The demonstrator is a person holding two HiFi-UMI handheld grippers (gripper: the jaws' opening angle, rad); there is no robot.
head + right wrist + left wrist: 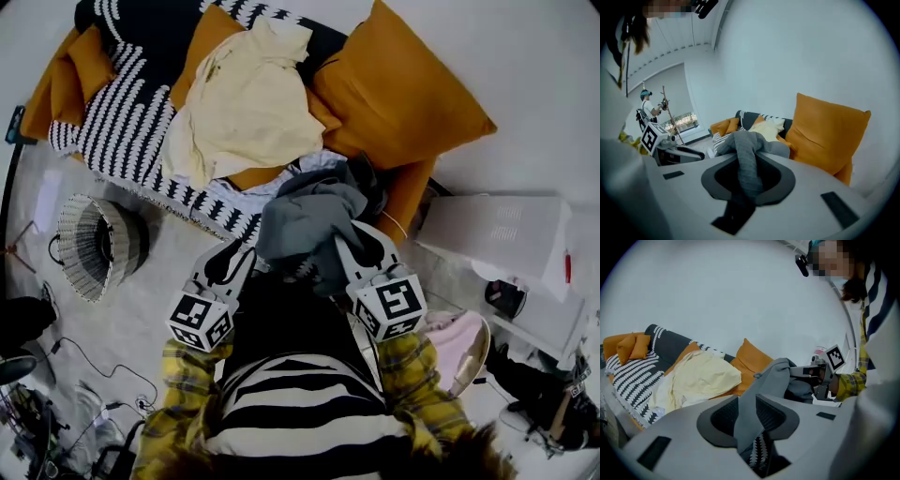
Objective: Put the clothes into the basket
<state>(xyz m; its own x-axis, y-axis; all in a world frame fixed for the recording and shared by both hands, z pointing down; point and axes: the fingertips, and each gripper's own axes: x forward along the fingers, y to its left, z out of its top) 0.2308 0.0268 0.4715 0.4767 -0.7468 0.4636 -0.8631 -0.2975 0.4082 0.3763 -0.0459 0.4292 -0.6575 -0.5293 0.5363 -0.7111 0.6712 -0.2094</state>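
A grey garment [309, 220] hangs bunched between my two grippers, in front of the sofa's edge. My left gripper [246, 261] is shut on one end of it; the cloth [771, 378] fills the gap between its jaws and runs taut towards the right gripper [820, 373]. My right gripper [349, 246] is shut on the other end, and the grey cloth [746, 154] drapes over and between its jaws. A cream garment [246, 98] lies spread on the sofa behind. The ribbed basket [94, 246] stands on the floor at the left, apart from both grippers.
Big orange cushions [398, 94] and a black-and-white striped throw [122, 117] cover the sofa. A white unit [506, 234] stands at the right, with a pink cloth [457, 333] beside it. Cables [94, 366] trail on the floor at the lower left. Another person [647, 105] stands far off.
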